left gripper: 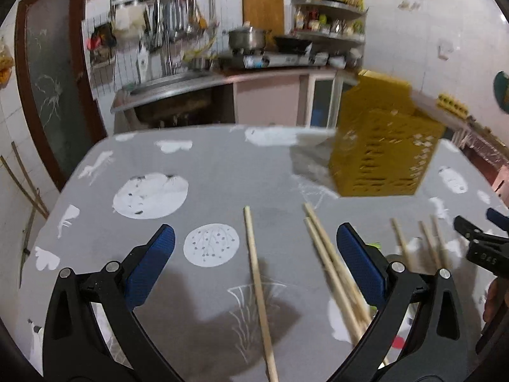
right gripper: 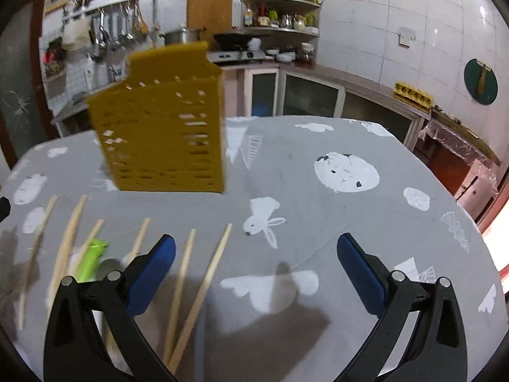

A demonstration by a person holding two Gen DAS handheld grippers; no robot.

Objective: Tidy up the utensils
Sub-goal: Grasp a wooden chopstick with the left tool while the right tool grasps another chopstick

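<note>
- A table under a grey cloth printed with white animals and circles (right gripper: 318, 222) fills the lower half of both views; behind it, a white-tiled kitchen with a gas stove (left gripper: 273, 59), a steel pot (left gripper: 246, 38), hanging ladles and a corner shelf of jars (right gripper: 280, 19).
- A yellow perforated plastic utensil holder (right gripper: 162, 127) stands on the cloth, at upper left of the right wrist view and centre right of the left wrist view.
- The left gripper (left gripper: 254, 248) is spread wide and empty; one pale wooden chopstick (left gripper: 259, 289) lies between its blue pads, two more beside the right pad.
- The right gripper (right gripper: 256, 256) is also released, holding nothing; chopsticks lie at its left pad and further left, none between the fingers.
- Six chopsticks show in each view. One green object (right gripper: 92, 256) lies among them, too blurred to identify.
</note>
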